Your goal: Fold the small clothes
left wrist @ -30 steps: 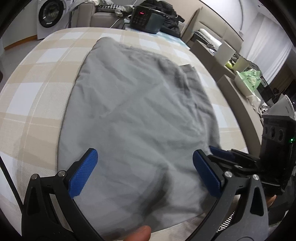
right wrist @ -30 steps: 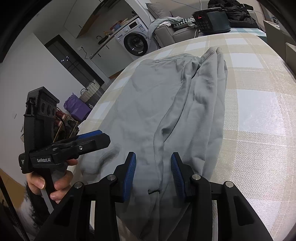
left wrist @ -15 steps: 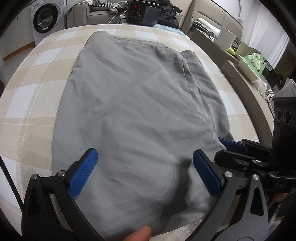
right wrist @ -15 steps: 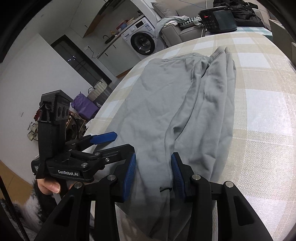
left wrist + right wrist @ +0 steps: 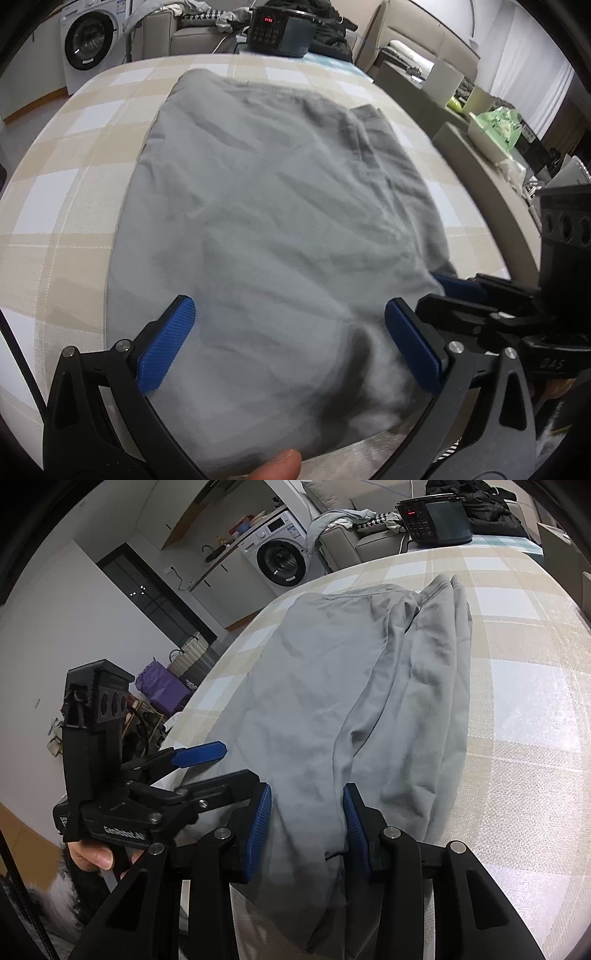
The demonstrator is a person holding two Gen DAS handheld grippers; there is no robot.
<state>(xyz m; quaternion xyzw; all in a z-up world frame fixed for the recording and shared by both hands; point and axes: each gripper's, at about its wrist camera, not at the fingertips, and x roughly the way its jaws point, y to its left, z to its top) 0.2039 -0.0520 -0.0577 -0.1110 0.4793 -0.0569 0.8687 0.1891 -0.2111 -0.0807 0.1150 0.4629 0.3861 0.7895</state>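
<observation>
Left gripper [image 5: 290, 343] spread wide over the grey trousers [image 5: 273, 229]; right gripper [image 5: 306, 825] narrow, astride a trouser fold near the hem, grip unclear.

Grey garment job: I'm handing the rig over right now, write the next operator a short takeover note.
Left gripper: open wide, holding nothing, over the near end of the grey garment.
Right gripper: jaws partly open astride a ridge of cloth at the near edge; a grip cannot be confirmed.
Garment: lengthwise on the checked tablecloth, its right side already doubled over in long folds, near end hanging at the table edge.
Left to do: take the near end with both grippers, fold it toward the far end, flatten.
</observation>
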